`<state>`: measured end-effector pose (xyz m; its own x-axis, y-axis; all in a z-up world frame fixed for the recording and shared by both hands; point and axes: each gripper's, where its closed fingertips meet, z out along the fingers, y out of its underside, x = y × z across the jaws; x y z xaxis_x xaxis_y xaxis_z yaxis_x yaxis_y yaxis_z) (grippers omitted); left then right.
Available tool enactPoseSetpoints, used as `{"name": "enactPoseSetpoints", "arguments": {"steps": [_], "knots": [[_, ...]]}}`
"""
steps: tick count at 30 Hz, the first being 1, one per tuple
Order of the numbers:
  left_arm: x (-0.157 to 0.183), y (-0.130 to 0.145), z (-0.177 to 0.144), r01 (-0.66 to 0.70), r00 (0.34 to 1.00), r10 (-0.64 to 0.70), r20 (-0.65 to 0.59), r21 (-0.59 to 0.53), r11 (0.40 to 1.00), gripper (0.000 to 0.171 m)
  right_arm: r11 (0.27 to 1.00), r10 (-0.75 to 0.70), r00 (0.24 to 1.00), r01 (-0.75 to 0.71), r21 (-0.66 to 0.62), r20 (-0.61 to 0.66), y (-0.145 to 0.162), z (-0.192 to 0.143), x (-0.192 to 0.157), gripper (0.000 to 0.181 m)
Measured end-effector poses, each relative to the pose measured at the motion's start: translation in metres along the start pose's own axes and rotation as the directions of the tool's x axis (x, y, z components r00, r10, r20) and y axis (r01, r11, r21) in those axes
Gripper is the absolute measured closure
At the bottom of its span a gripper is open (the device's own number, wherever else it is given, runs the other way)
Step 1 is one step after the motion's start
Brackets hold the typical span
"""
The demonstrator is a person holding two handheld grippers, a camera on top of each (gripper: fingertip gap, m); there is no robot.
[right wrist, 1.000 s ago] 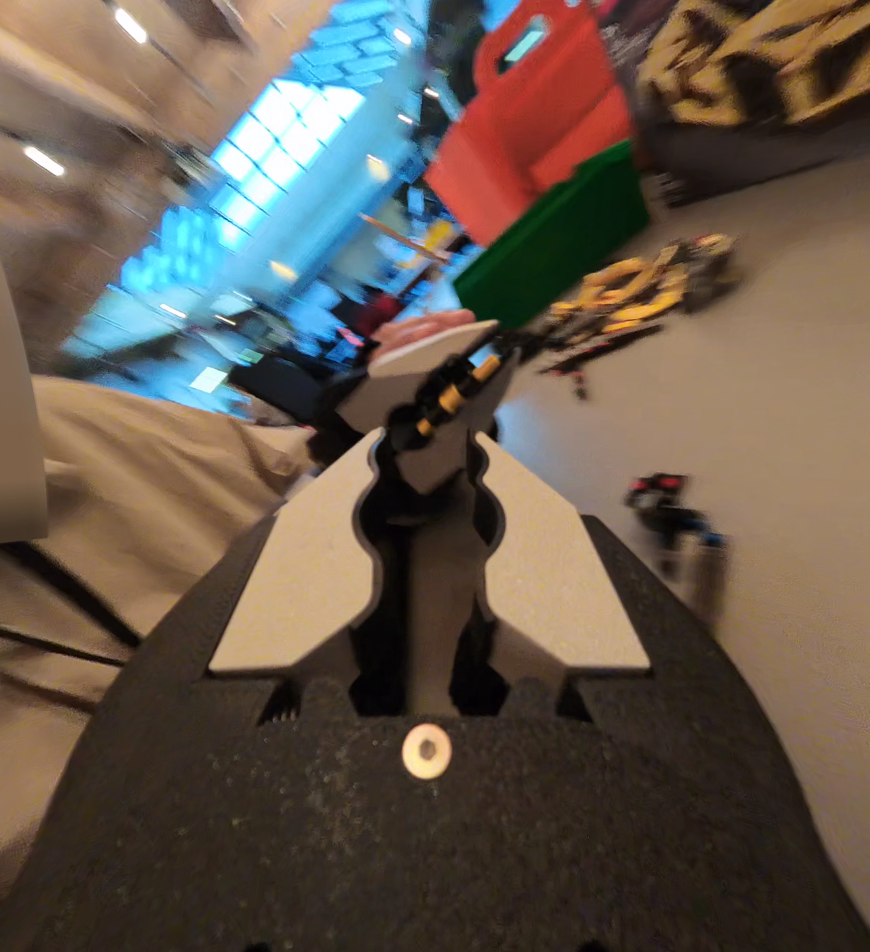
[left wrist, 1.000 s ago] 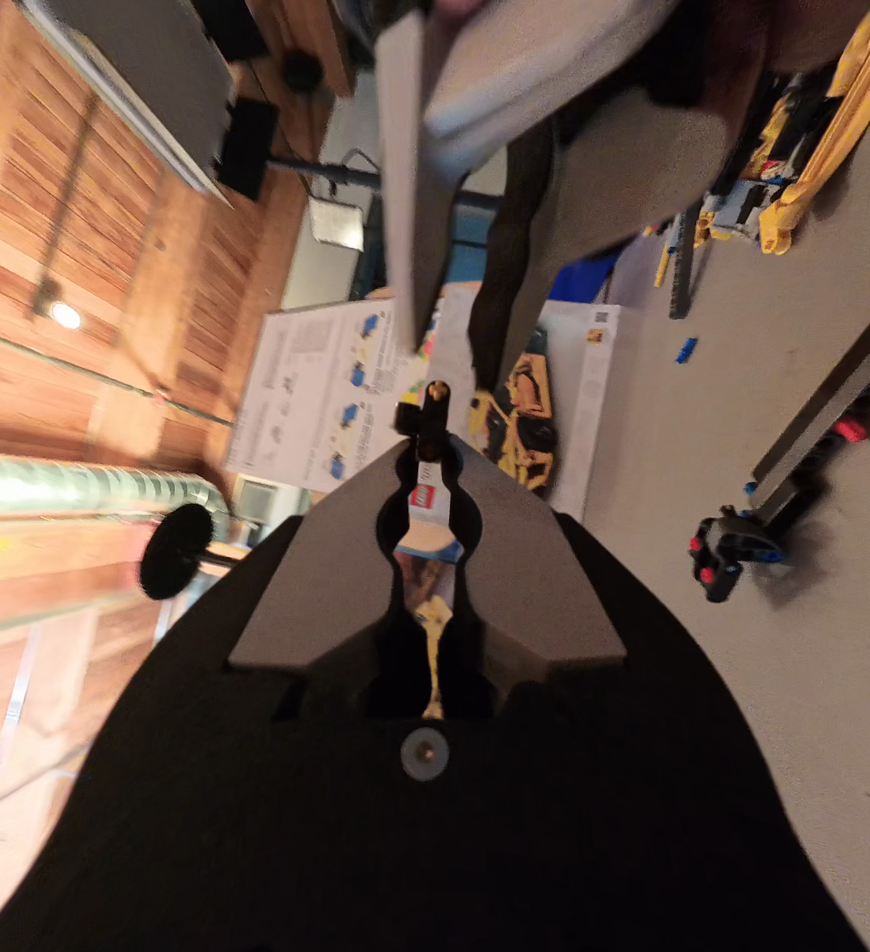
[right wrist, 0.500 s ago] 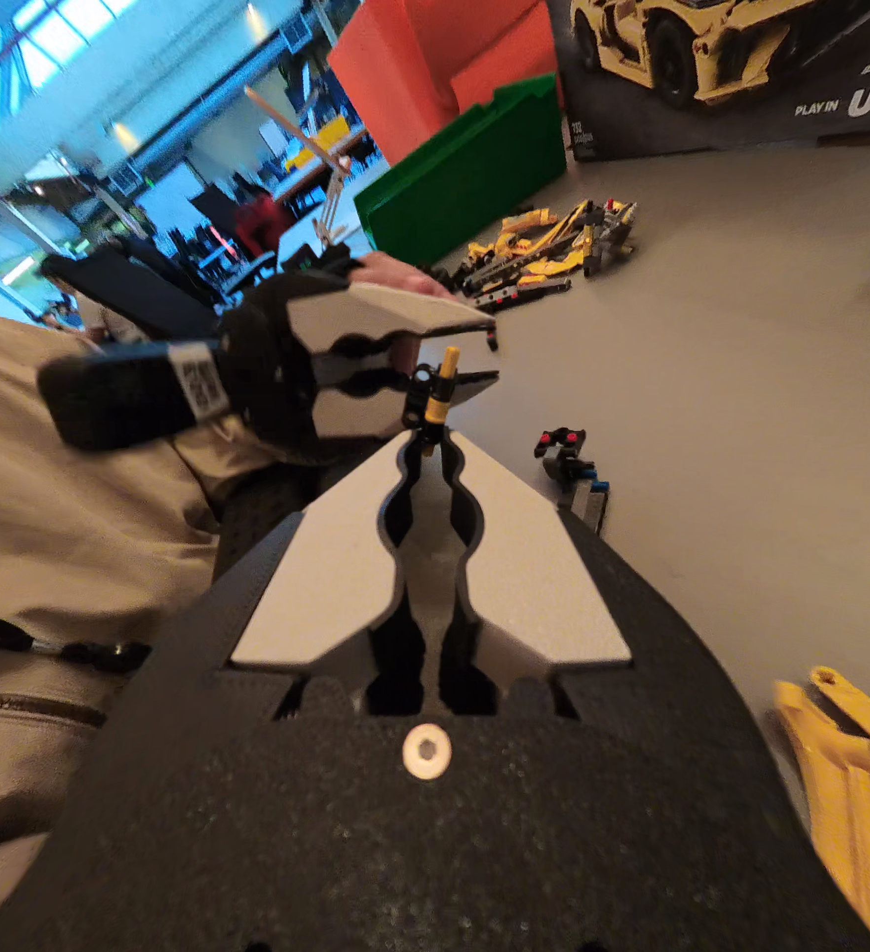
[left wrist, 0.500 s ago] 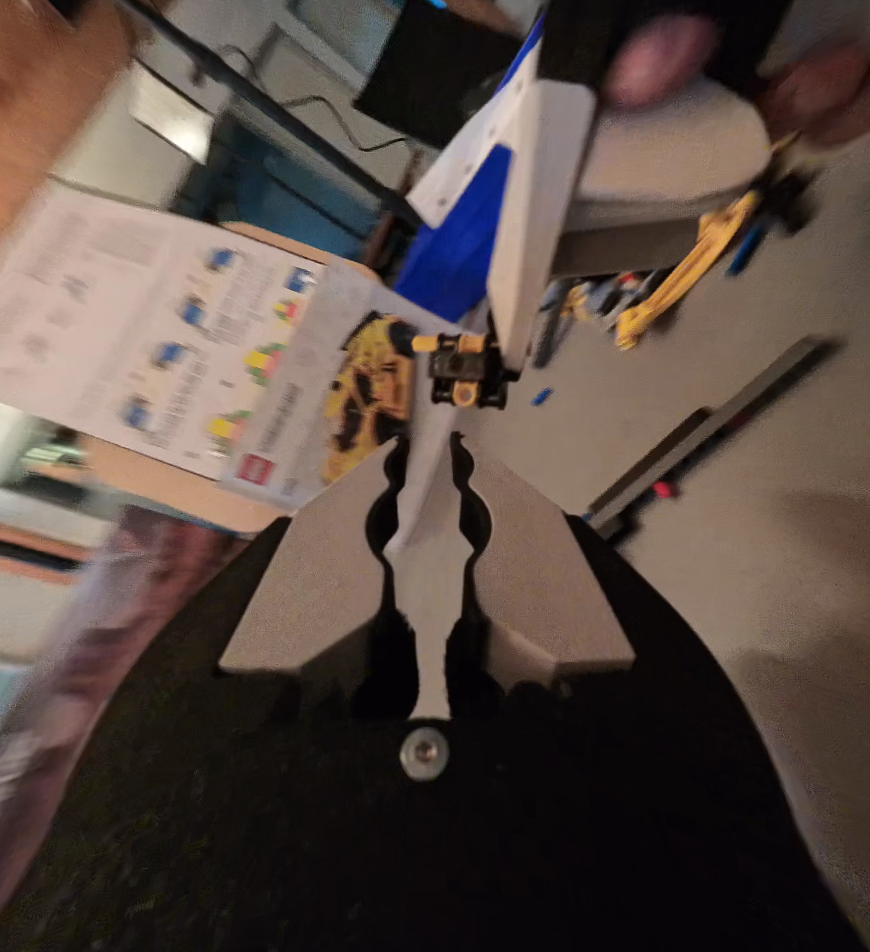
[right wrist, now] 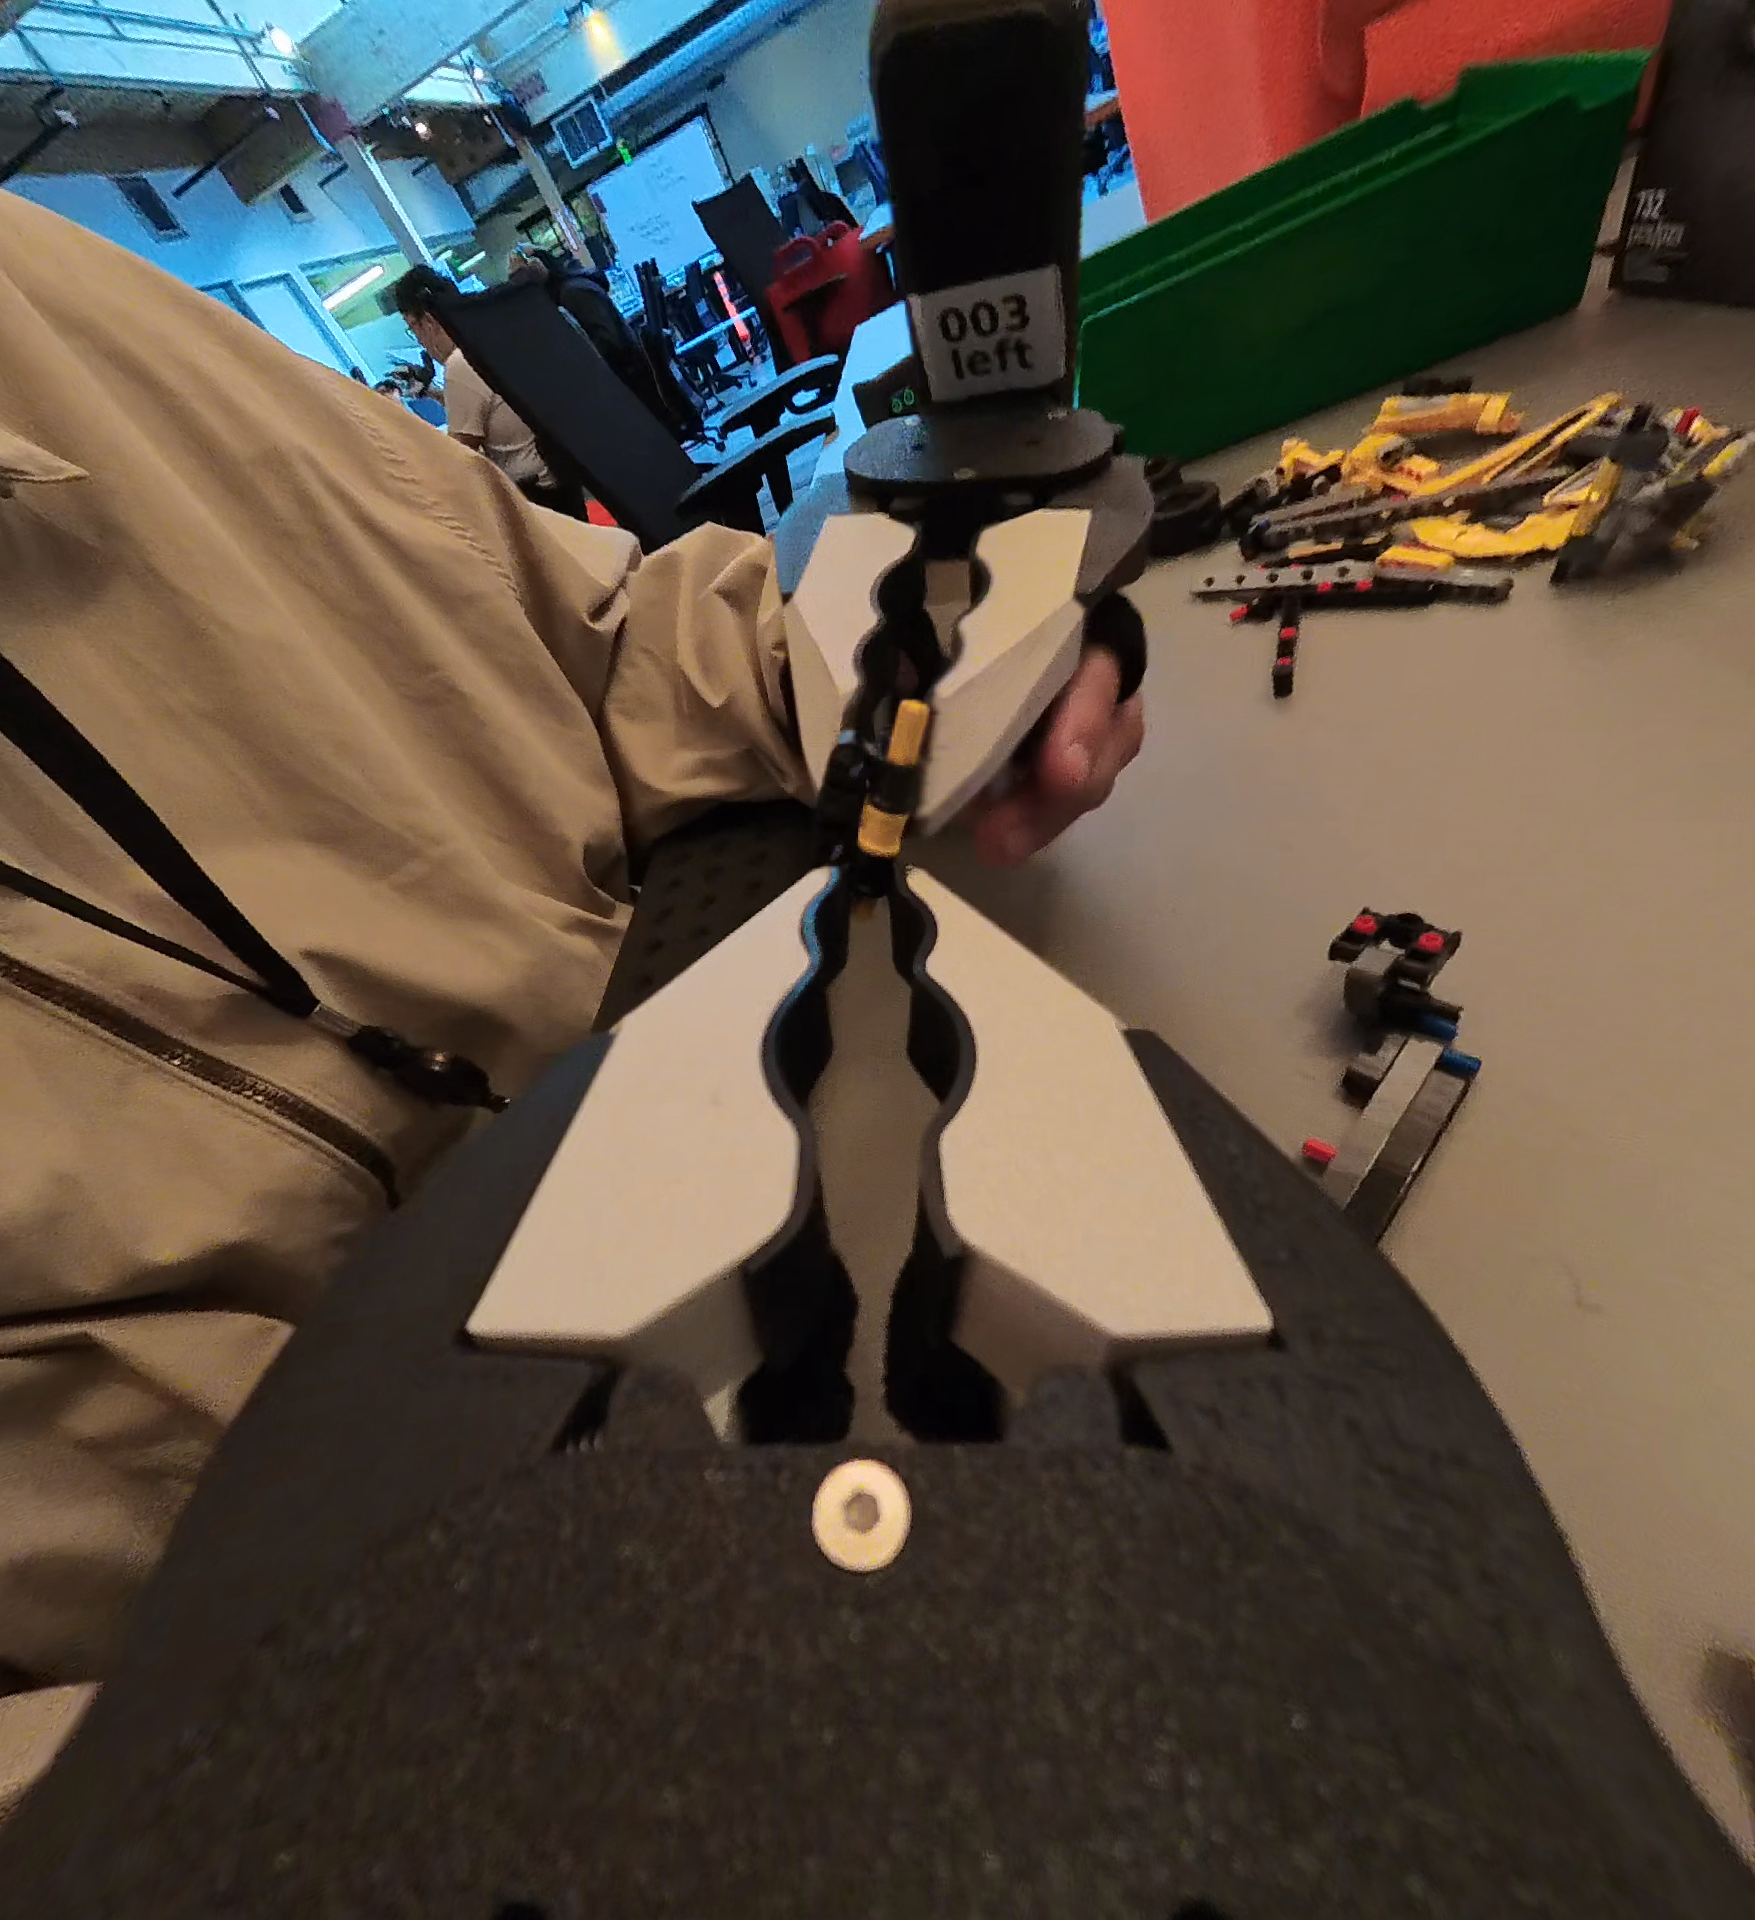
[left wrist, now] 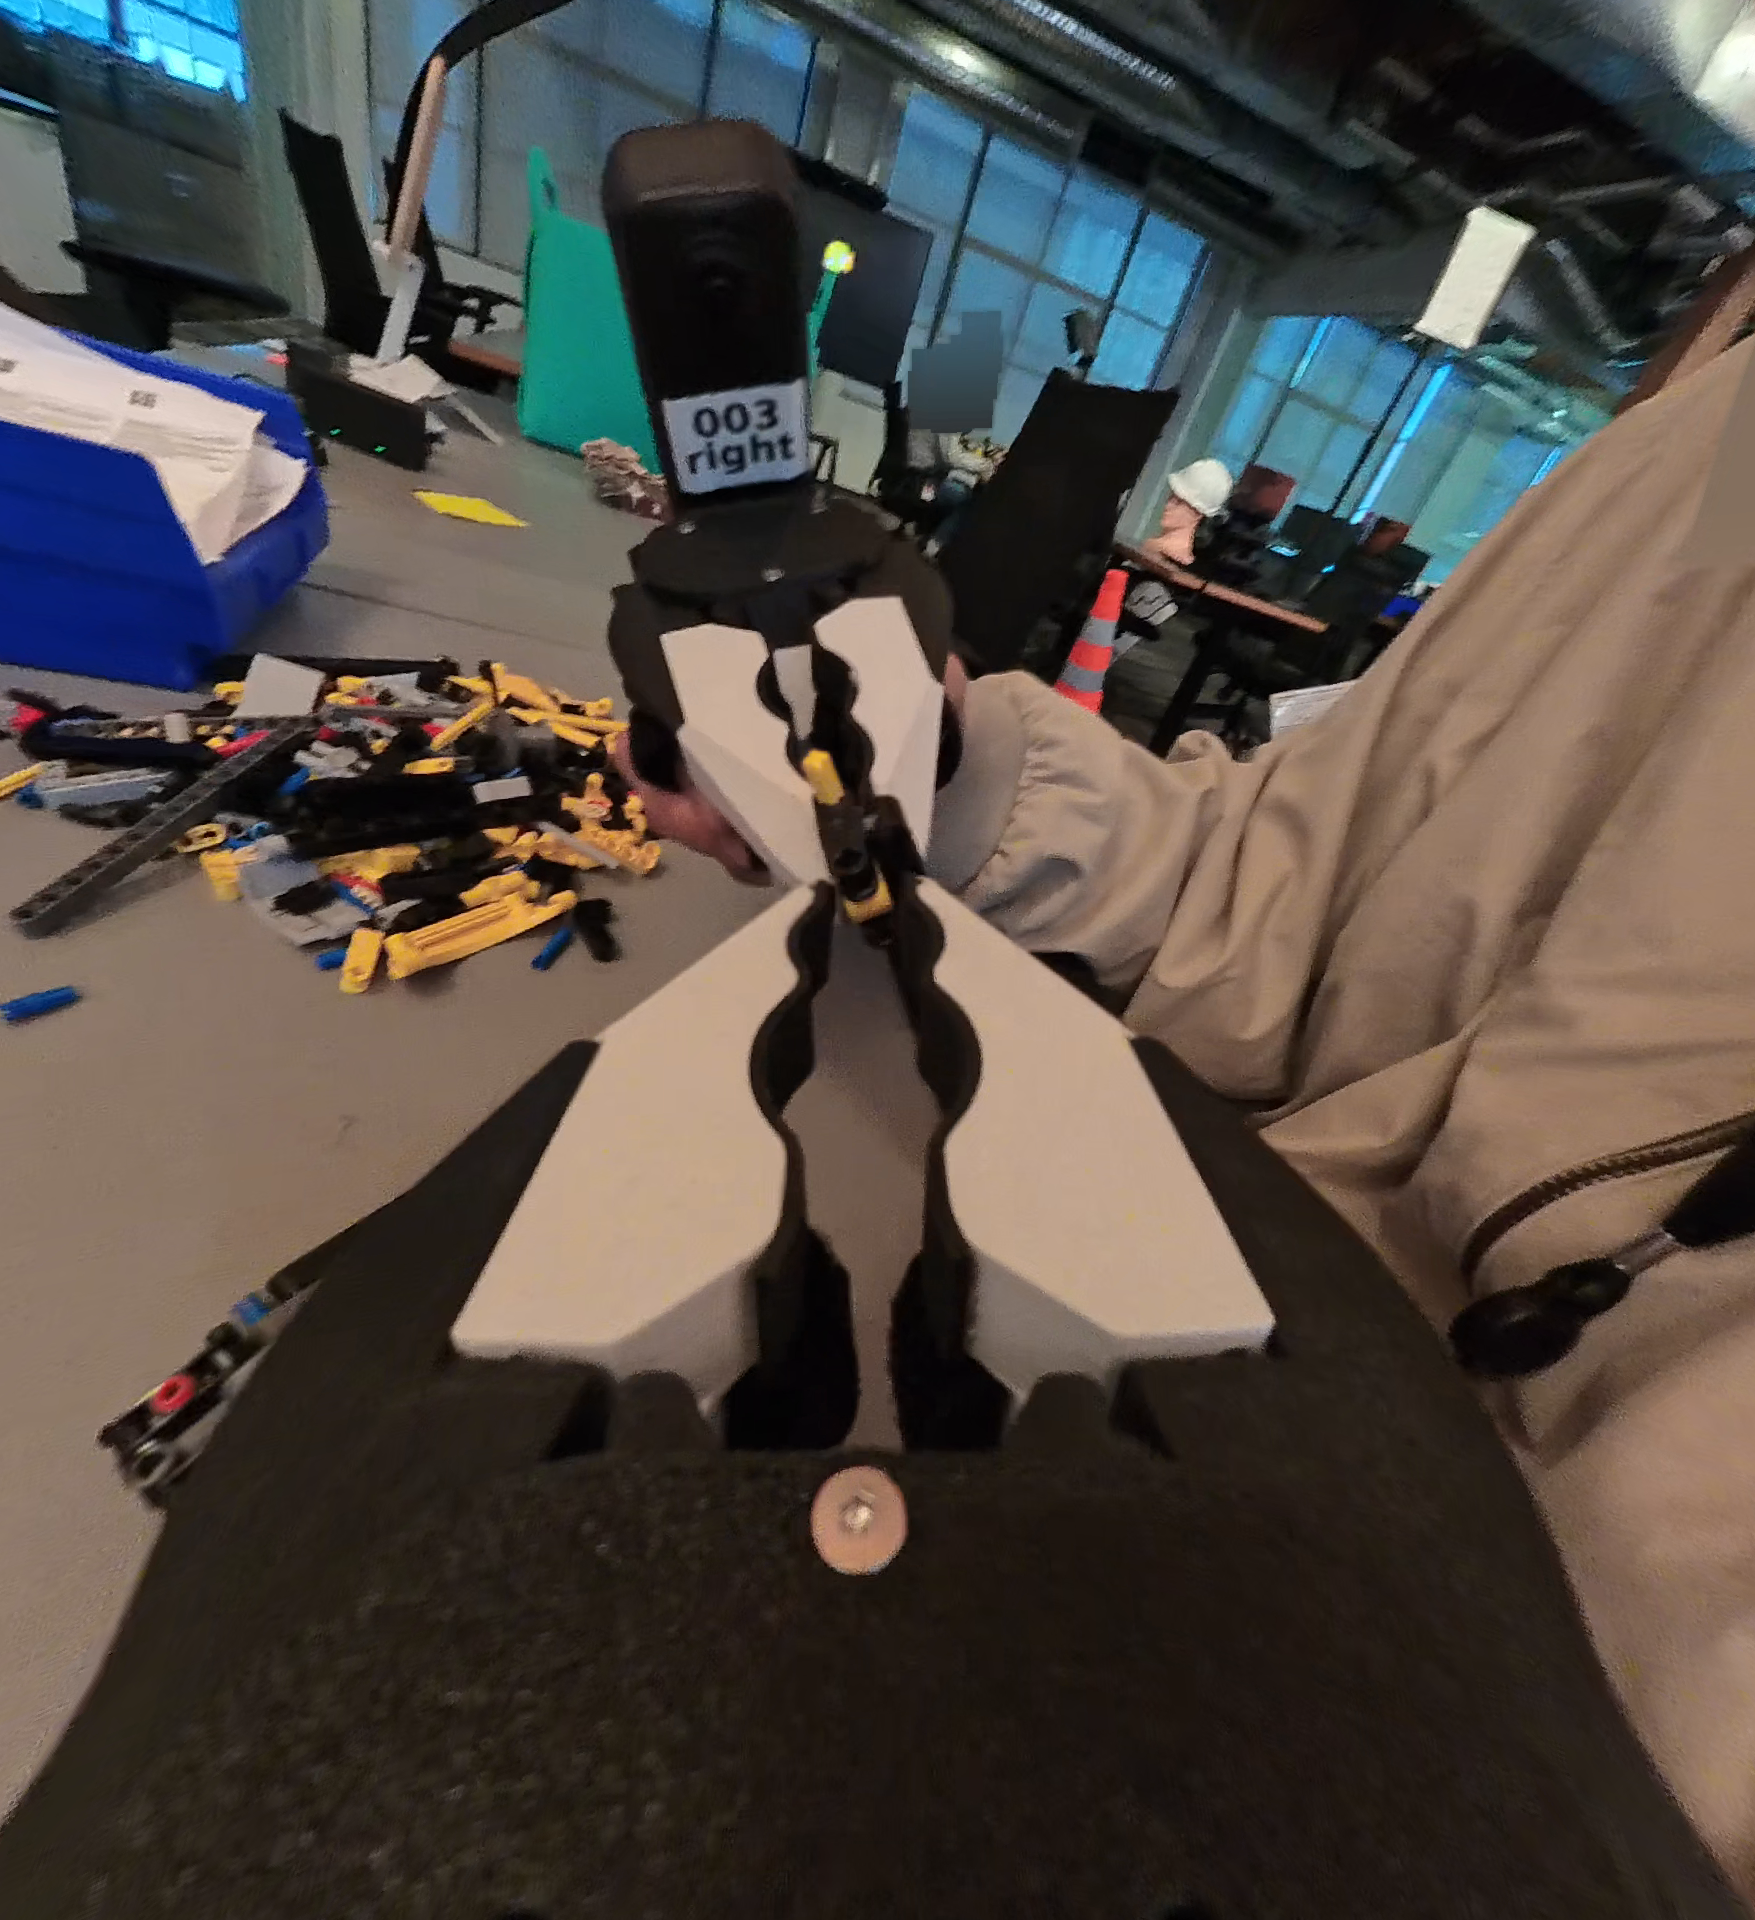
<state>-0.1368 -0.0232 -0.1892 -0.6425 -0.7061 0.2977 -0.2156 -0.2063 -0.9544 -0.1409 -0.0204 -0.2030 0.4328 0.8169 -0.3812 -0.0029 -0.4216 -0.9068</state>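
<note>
A small black-and-yellow brick assembly [left wrist: 857, 868] hangs above the grey table, pinched between two grippers that face each other tip to tip. My left gripper [left wrist: 857, 906] is shut on its near end. The right gripper [left wrist: 831, 821] shows beyond it, with its white fingers [left wrist: 738, 727] closed along the piece's far end. In the right wrist view my right gripper [right wrist: 868, 881] is shut on the lower end of the same piece [right wrist: 888, 790]. The left gripper [right wrist: 883, 769] grips its upper part from the far side. A hand holds each gripper.
A pile of loose black, yellow and grey bricks [left wrist: 333, 810] lies left, before a blue bin [left wrist: 104, 540]. A part-built yellow and black model [right wrist: 1475, 499] sits by a green bin [right wrist: 1320, 291]. A small grey assembly with red pins [right wrist: 1392, 1039] lies right. A beige sleeve [left wrist: 1372, 831] fills one side. My two grippers' fingertips are within a few centimetres of each other.
Both grippers have swung round from tilted poses and now face each other, level over the table. The small assembly has stayed between their tips throughout.
</note>
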Motion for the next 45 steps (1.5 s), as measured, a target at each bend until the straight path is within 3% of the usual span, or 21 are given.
{"name": "enactPoseSetpoints", "arguments": {"steps": [5,9,11,16,19,23,31,39,45], "knots": [[-0.005,-0.009,-0.003,-0.067,0.996,0.064,0.058,0.05,0.997,0.163,0.993,-0.106,0.991,0.11,0.041,-0.08,-0.009,-0.001,0.006,0.176],[-0.018,-0.015,-0.006,-0.201,0.963,0.188,0.194,0.045,0.979,0.164,0.986,-0.139,0.969,0.154,0.063,-0.204,-0.017,-0.006,0.022,0.175],[-0.026,-0.019,-0.009,-0.263,0.929,0.245,0.276,0.031,0.964,0.164,0.983,-0.145,0.947,0.17,0.064,-0.285,-0.018,-0.01,0.035,0.165],[-0.055,-0.025,-0.023,-0.339,0.817,0.318,0.481,-0.046,0.94,0.164,0.953,-0.225,0.811,0.297,0.05,-0.541,-0.035,-0.03,0.057,0.152],[-0.061,-0.023,-0.024,-0.346,0.786,0.328,0.524,-0.067,0.936,0.164,0.934,-0.236,0.731,0.352,0.058,-0.64,-0.047,-0.024,0.056,0.152],[-0.066,-0.02,-0.024,-0.336,0.771,0.326,0.547,-0.084,0.938,0.163,0.945,-0.2,0.688,0.323,0.048,-0.698,-0.041,-0.004,0.062,0.153],[-0.067,-0.022,-0.025,-0.351,0.753,0.343,0.562,-0.098,0.931,0.163,0.937,-0.199,0.64,0.346,0.047,-0.742,-0.043,-0.005,0.062,0.173],[-0.069,-0.02,-0.026,-0.391,0.702,0.411,0.582,-0.167,0.905,0.164,0.924,-0.23,0.614,0.382,0.029,-0.755,-0.042,-0.004,0.062,0.174],[-0.079,-0.019,-0.025,-0.318,0.641,0.358,0.679,-0.189,0.929,0.164,0.942,-0.212,0.514,0.333,-0.034,-0.831,-0.038,-0.008,0.07,0.175]]}}
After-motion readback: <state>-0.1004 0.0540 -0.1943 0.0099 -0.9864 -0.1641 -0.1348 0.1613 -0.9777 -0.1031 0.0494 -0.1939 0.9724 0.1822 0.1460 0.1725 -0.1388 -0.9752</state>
